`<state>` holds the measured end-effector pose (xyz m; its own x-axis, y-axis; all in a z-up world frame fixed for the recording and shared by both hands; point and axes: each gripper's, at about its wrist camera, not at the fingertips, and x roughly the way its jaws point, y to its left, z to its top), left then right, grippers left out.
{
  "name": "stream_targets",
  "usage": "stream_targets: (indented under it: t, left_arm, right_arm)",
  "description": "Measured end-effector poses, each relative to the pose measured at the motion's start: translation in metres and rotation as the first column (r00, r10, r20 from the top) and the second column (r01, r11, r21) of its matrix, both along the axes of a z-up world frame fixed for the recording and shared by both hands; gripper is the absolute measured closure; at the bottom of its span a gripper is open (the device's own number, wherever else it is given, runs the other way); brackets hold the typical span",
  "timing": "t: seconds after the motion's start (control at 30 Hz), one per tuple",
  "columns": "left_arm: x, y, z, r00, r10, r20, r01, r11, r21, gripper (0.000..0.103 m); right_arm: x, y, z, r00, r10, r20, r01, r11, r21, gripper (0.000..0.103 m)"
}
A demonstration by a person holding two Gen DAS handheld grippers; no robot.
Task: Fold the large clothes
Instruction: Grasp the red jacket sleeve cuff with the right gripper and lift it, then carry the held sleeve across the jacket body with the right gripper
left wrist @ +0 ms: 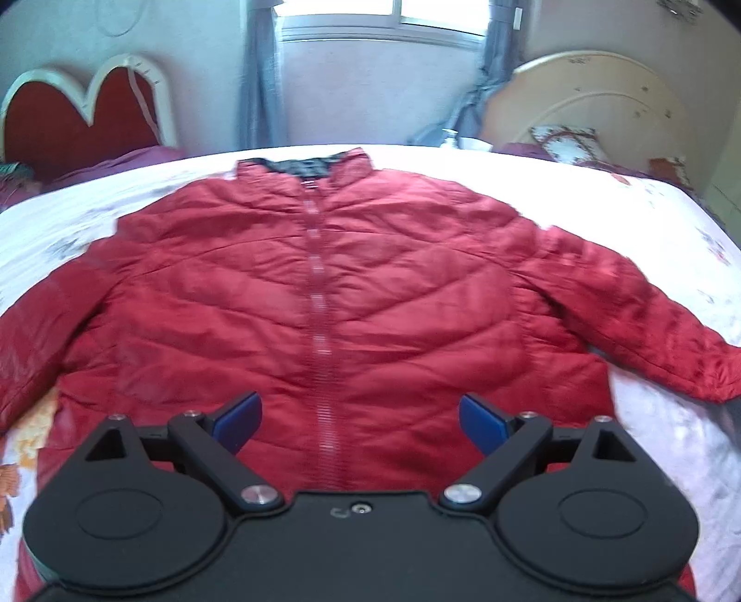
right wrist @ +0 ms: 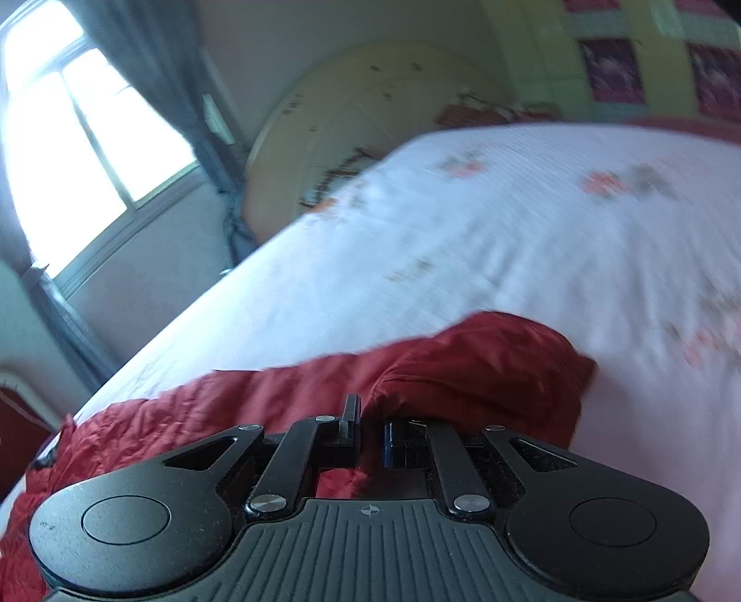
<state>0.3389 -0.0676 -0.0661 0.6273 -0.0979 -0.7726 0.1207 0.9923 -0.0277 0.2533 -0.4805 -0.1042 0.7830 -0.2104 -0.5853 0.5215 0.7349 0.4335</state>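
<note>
A red quilted jacket point(left wrist: 324, 287) lies face up and zipped on the white flowered bedspread point(left wrist: 648, 208), collar at the far side and both sleeves spread out. My left gripper point(left wrist: 360, 412) hangs open over the jacket's lower hem, its blue pads point(left wrist: 238, 419) on either side of the zip with nothing between them. In the right wrist view, the jacket's sleeve end point(right wrist: 463, 366) bunches up in front of my right gripper point(right wrist: 370, 430). Its fingers stand almost together with red fabric pinched between them.
A red heart-shaped headboard point(left wrist: 88, 116) stands at the far left and a round cream headboard point(left wrist: 593, 106) at the far right. Between them are a window point(left wrist: 393, 14) and grey curtains point(left wrist: 264, 92). White bedspread point(right wrist: 509, 231) stretches beyond the sleeve.
</note>
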Motion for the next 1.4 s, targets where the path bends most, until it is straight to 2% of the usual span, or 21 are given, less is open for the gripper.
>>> stream_targets:
  t: [0.17, 0.23, 0.33, 0.47, 0.6, 0.77, 0.8, 0.83, 0.87, 0.9, 0.93, 0.97, 1.0, 1.1, 1.13, 1.17, 1.2, 1.27, 1.33, 1.37, 1.4]
  left_arm:
    - [0.009, 0.039, 0.000, 0.999, 0.040, -0.001, -0.040, 0.999, -0.022, 0.015]
    - [0.012, 0.054, 0.001, 0.999, 0.036, 0.000, -0.036, 0.999, -0.028, 0.024]
    - [0.016, 0.078, 0.002, 0.999, 0.040, 0.010, -0.039, 0.998, -0.046, 0.027]
    - [0.021, 0.113, 0.003, 0.998, 0.062, 0.008, -0.061, 0.991, -0.122, 0.027]
    - [0.023, 0.141, 0.005, 0.998, 0.069, 0.013, -0.065, 0.974, -0.219, 0.029]
    - [0.025, 0.169, 0.005, 0.998, 0.066, 0.013, -0.060, 0.959, -0.276, 0.029]
    - [0.026, 0.173, 0.004, 0.998, 0.063, 0.010, -0.057, 0.957, -0.286, 0.026]
    - [0.026, 0.177, 0.003, 0.998, 0.057, 0.006, -0.052, 0.953, -0.297, 0.020]
    - [0.027, 0.180, 0.002, 0.999, 0.052, 0.004, -0.048, 0.951, -0.305, 0.014]
    - [0.027, 0.182, 0.002, 0.999, 0.053, 0.007, -0.048, 0.950, -0.307, 0.005]
    - [0.028, 0.183, 0.002, 0.999, 0.052, 0.015, -0.044, 0.951, -0.306, 0.004]
    - [0.030, 0.183, 0.002, 0.999, 0.039, 0.019, -0.032, 0.951, -0.308, 0.004]
    - [0.032, 0.183, 0.001, 0.999, 0.031, 0.018, -0.024, 0.951, -0.309, 0.004]
    - [0.044, 0.180, -0.005, 1.000, 0.010, 0.012, -0.006, 0.945, -0.326, 0.007]
    - [0.051, 0.179, -0.010, 1.000, 0.002, 0.003, -0.001, 0.943, -0.334, 0.010]
    - [0.057, 0.176, -0.015, 1.000, -0.005, -0.012, 0.000, 0.942, -0.336, 0.013]
    - [0.064, 0.174, -0.020, 0.999, -0.013, -0.030, 0.002, 0.943, -0.332, 0.018]
    - [0.076, 0.168, -0.029, 0.998, -0.029, -0.059, 0.010, 0.951, -0.309, 0.028]
    - [0.084, 0.161, -0.034, 0.998, -0.046, -0.053, 0.029, 0.957, -0.290, 0.051]
    - [0.087, 0.157, -0.036, 0.998, -0.053, -0.045, 0.040, 0.963, -0.265, 0.059]
    - [0.090, 0.154, -0.038, 0.998, -0.057, -0.038, 0.046, 0.970, -0.237, 0.074]
  right_arm:
    - [0.046, 0.060, 0.029, 0.983, 0.180, 0.037, -0.174, 0.978, -0.117, 0.095]
    - [0.064, 0.099, 0.038, 0.958, 0.284, 0.039, -0.274, 0.948, -0.162, 0.095]
    - [0.086, 0.168, 0.043, 0.896, 0.444, 0.023, -0.431, 0.880, -0.199, 0.095]
    - [0.113, 0.255, 0.032, 0.790, 0.613, -0.030, -0.606, 0.772, -0.192, 0.095]
    - [0.134, 0.325, 0.007, 0.690, 0.719, -0.088, -0.721, 0.670, -0.178, 0.095]
    - [0.143, 0.398, -0.016, 0.574, 0.808, -0.137, -0.818, 0.555, -0.154, 0.095]
    - [0.147, 0.411, -0.021, 0.550, 0.821, -0.152, -0.834, 0.533, -0.144, 0.095]
    - [0.148, 0.422, -0.026, 0.530, 0.832, -0.164, -0.848, 0.513, -0.136, 0.095]
    - [0.149, 0.432, -0.028, 0.522, 0.836, -0.170, -0.852, 0.502, -0.145, 0.095]
    - [0.148, 0.438, -0.030, 0.522, 0.835, -0.175, -0.852, 0.497, -0.165, 0.089]
    - [0.147, 0.444, -0.030, 0.524, 0.831, -0.185, -0.849, 0.494, -0.187, 0.078]
    - [0.146, 0.445, -0.028, 0.530, 0.829, -0.177, -0.845, 0.497, -0.200, 0.044]
    - [0.139, 0.441, -0.024, 0.541, 0.829, -0.143, -0.834, 0.507, -0.216, 0.021]
    - [0.128, 0.422, -0.012, 0.562, 0.820, -0.107, -0.811, 0.522, -0.262, 0.022]
    - [0.127, 0.411, -0.008, 0.576, 0.812, -0.089, -0.801, 0.540, -0.257, 0.028]
    - [0.128, 0.398, -0.005, 0.598, 0.798, -0.075, -0.788, 0.567, -0.239, 0.047]
    - [0.130, 0.387, -0.003, 0.626, 0.777, -0.069, -0.769, 0.600, -0.220, 0.060]
    - [0.125, 0.356, 0.002, 0.698, 0.715, -0.037, -0.707, 0.681, -0.188, 0.063]
    - [0.121, 0.324, 0.006, 0.765, 0.643, -0.015, -0.637, 0.754, -0.162, 0.063]
    - [0.120, 0.310, 0.006, 0.797, 0.604, -0.010, -0.598, 0.786, -0.155, 0.063]
    - [0.120, 0.296, 0.006, 0.823, 0.568, -0.004, -0.562, 0.814, -0.148, 0.064]
